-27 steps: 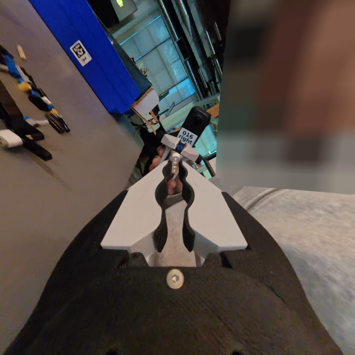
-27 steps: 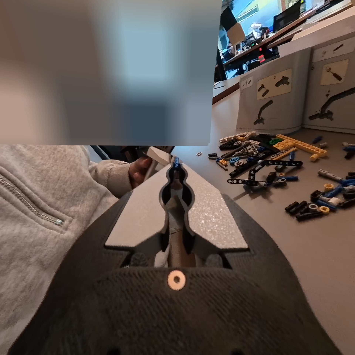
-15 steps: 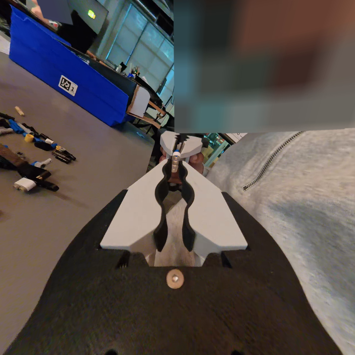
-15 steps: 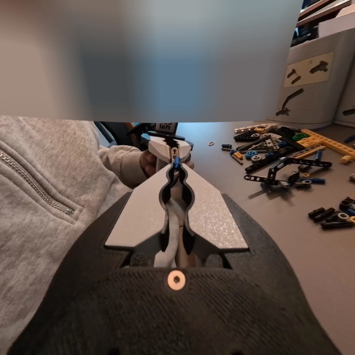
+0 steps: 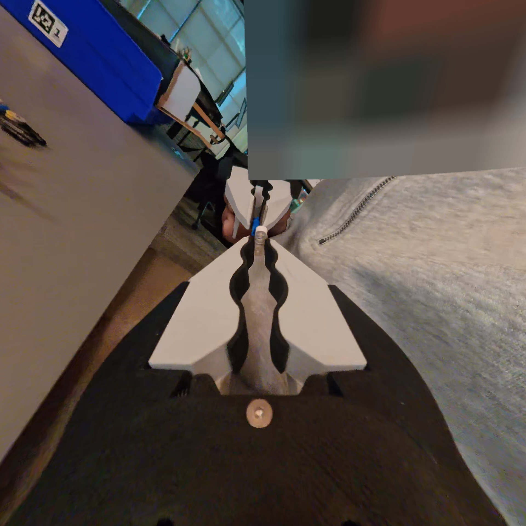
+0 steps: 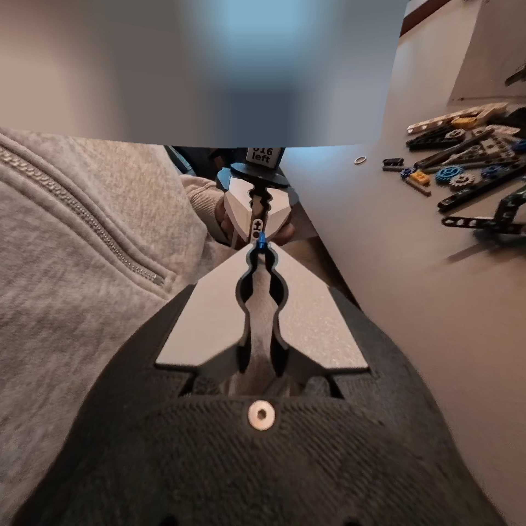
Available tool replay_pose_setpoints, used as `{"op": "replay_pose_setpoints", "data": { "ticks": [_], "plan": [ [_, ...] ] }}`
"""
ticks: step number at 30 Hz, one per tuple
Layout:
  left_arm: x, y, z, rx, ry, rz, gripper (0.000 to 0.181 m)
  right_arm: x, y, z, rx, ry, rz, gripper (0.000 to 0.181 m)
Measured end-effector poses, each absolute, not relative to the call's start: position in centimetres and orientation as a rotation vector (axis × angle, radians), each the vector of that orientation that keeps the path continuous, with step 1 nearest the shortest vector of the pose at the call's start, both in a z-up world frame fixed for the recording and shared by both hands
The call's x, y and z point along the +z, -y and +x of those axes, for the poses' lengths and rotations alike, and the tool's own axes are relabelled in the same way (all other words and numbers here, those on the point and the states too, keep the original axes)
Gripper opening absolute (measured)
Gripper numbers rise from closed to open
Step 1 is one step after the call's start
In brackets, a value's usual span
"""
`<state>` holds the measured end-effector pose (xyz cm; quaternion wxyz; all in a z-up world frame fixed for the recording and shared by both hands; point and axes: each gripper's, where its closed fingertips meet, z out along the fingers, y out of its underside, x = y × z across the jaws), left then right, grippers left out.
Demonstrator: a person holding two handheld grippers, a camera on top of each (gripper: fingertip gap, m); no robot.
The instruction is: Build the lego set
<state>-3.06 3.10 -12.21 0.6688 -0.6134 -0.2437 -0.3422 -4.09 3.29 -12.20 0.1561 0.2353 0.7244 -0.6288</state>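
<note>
My left gripper (image 5: pixel 259 242) is shut on a small light grey lego connector (image 5: pixel 260 236) that sticks out past its tips. My right gripper (image 6: pixel 261 250) is shut on a small blue lego pin (image 6: pixel 261 244). The two grippers face each other tip to tip, off the table edge in front of a person's grey zip sweatshirt (image 5: pixel 427 284). In the left wrist view the right gripper (image 5: pixel 257 219) holds the blue pin (image 5: pixel 255 222) right against the grey connector. In the right wrist view the left gripper (image 6: pixel 257 227) shows the grey connector (image 6: pixel 257 227) with its holes just beyond the pin.
The grey table (image 6: pixel 370 256) lies to the right in the right wrist view, with a pile of loose lego parts (image 6: pixel 461 170) and a small ring (image 6: pixel 360 160). In the left wrist view a blue bin (image 5: pixel 85 57) stands on the table (image 5: pixel 71 199), with dark parts (image 5: pixel 20 131) at the far left. The grippers are tip to tip, or close to it.
Both grippers have swung downward off the table edge and drawn closer together. The blue pin's tip now sits at the grey connector. Both stay shut on their parts.
</note>
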Motion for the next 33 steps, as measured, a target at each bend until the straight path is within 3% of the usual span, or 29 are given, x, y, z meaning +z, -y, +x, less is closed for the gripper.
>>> {"op": "replay_pose_setpoints", "data": {
  "ticks": [33],
  "plan": [
    [-13.3,-3.0,0.4,-0.983,0.625,-1.55,0.005,-13.1,-2.8,-0.3,-1.446,-2.171,0.469,0.003]
  ]
}}
